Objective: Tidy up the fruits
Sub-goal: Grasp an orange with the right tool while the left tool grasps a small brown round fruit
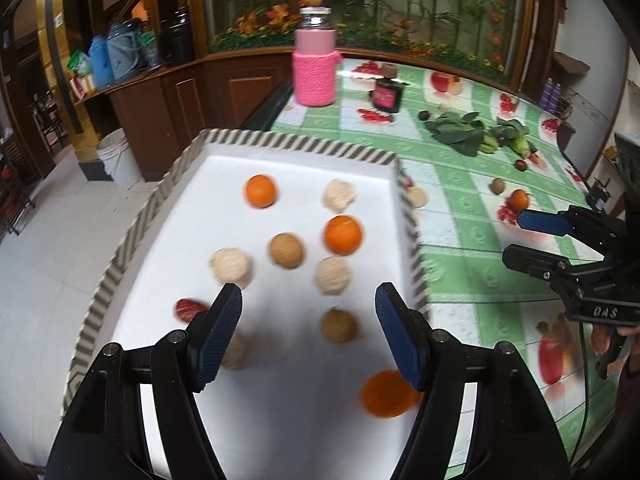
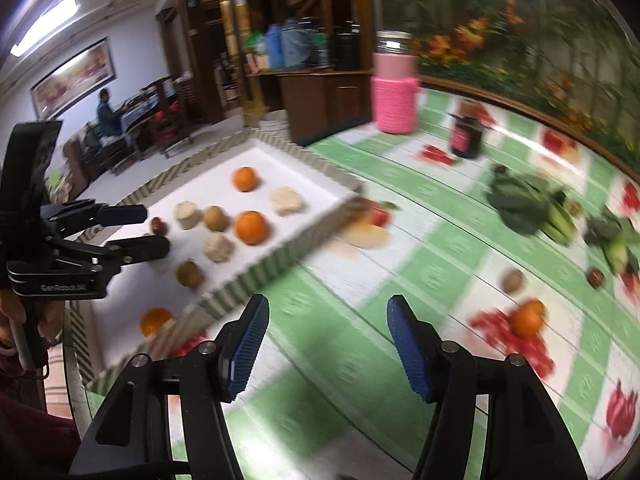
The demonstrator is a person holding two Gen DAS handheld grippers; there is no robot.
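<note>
Left gripper point(image 1: 309, 334): jaws stand apart with nothing between them, hovering over the near part of the white tray point(image 1: 224, 420).
Right gripper point(image 2: 328, 346): jaws likewise apart and empty, above bare tablecloth point(image 2: 400, 240) just outside the tray's striped rim.
Fruit in the tray: oranges, pale lumpy pieces, brown round fruits and one red piece lie loose and spread out; the nearest orange point(image 1: 386, 394) sits just under the left gripper's right finger.
Fruit left outside: an orange point(image 2: 528, 318) and a small brown fruit point(image 2: 513, 281) lie on the cloth ahead and to the right of the right gripper, well apart from the tray.
Rolling risk: everything here is round and unrestrained, so a finger brushing the near orange would likely send it into its neighbours.
Misreading risk: the cloth carries printed fruit, and the loose orange lies right on a red print; a grab aimed at the picture would close on nothing.
Blur risk: the right view is smeared, so a hurried approach may push the orange away instead of straddling it.
Clutter: leafy greens point(image 2: 520, 204) and a dark jar point(image 2: 466, 136) lie beyond, probably out of harm's way.
</note>
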